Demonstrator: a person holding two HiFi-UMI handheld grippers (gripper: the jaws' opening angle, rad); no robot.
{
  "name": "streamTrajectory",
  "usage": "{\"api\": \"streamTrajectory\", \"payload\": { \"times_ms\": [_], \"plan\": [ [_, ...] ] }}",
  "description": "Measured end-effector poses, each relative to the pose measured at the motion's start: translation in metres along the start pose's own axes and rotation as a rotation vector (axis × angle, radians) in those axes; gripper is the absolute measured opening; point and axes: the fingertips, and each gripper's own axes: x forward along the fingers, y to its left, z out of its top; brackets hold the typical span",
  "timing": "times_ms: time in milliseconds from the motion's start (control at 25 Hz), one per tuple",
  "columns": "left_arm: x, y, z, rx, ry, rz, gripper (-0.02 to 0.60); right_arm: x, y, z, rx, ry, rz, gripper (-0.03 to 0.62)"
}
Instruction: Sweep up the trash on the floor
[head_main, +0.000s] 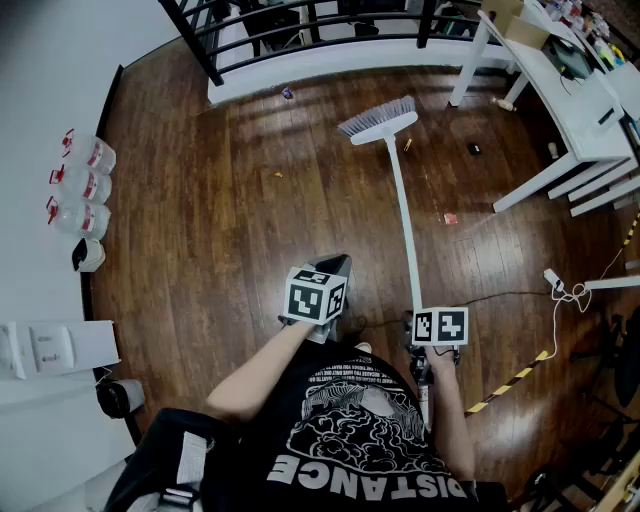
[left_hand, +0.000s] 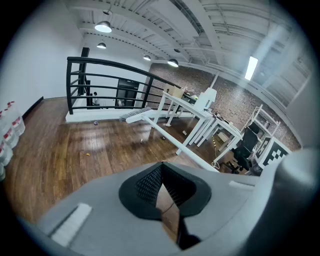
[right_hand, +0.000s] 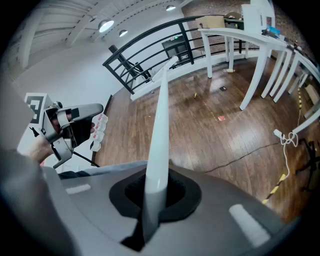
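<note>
A white-handled broom (head_main: 405, 220) lies out ahead of me, its grey bristle head (head_main: 378, 120) on the wooden floor near the railing. My right gripper (head_main: 425, 335) is shut on the near end of the handle (right_hand: 160, 125), which runs up between the black pads (right_hand: 177, 192). The left gripper (head_main: 335, 268) hangs to the left of the handle at about knee height. Its jaws (left_hand: 162, 192) are closed to a narrow V with nothing in them. Small scraps of trash lie scattered: a yellow bit (head_main: 278, 175), a red piece (head_main: 450, 217), a black piece (head_main: 474, 149) and a purple bit (head_main: 287, 93).
White tables (head_main: 560, 90) stand at the right, a black railing (head_main: 300, 20) at the far side. Spray bottles (head_main: 85, 185) line the left wall, with a black bin (head_main: 120, 397) nearer me. A cable and plug (head_main: 555, 280) and striped tape (head_main: 510, 380) lie at the right.
</note>
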Motion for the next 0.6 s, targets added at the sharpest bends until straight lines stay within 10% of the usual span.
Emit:
{"api": "streamTrajectory", "payload": {
  "times_ms": [600],
  "plan": [
    [0.031, 0.181, 0.095, -0.187, -0.031, 0.015, 0.006, 0.112, 0.076, 0.16, -0.174, 0.276, -0.051, 0.0]
  ]
}}
